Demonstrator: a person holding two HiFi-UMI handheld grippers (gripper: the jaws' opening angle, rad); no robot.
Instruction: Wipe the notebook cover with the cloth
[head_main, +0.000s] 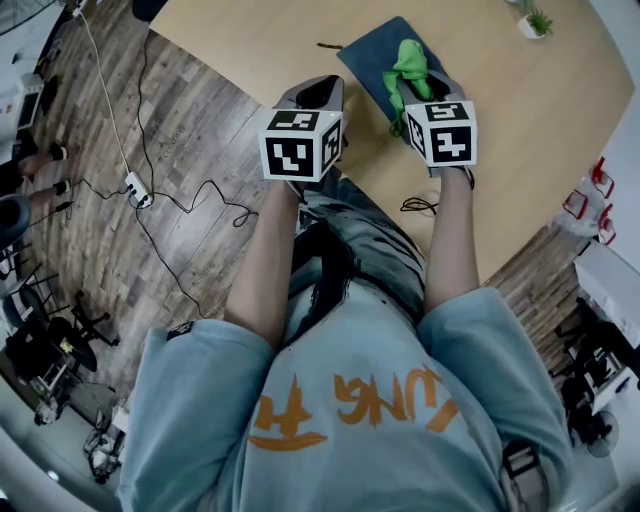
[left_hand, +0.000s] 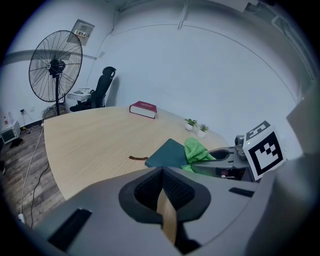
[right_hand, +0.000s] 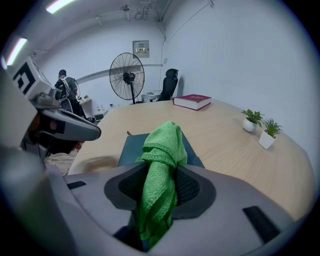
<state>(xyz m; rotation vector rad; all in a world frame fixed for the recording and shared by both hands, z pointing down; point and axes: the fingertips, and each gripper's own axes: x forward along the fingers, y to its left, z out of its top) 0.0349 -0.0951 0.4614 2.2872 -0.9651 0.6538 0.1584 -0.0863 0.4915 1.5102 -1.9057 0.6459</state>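
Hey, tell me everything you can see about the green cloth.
The cloth is bright green with a fine knitted, microfibre-like texture. It is bunched into a crumpled wad and clamped between the jaws of the right gripper. A folded peak sticks out ahead of them, and the rest runs back between them. It sits above the dark teal notebook on the wooden table. Whether it touches the cover cannot be told.

Green cloth (right_hand: 161, 160) of rough, knitted fibre; notebook (head_main: 365, 60) cover smooth matt teal; table (head_main: 250, 40) of pale, smooth wood grain; floor (head_main: 170, 130) of dark worn planks; left gripper (left_hand: 161, 172) and right gripper (right_hand: 162, 172) in matt grey plastic, pads (right_hand: 194, 189) black, ribbed.
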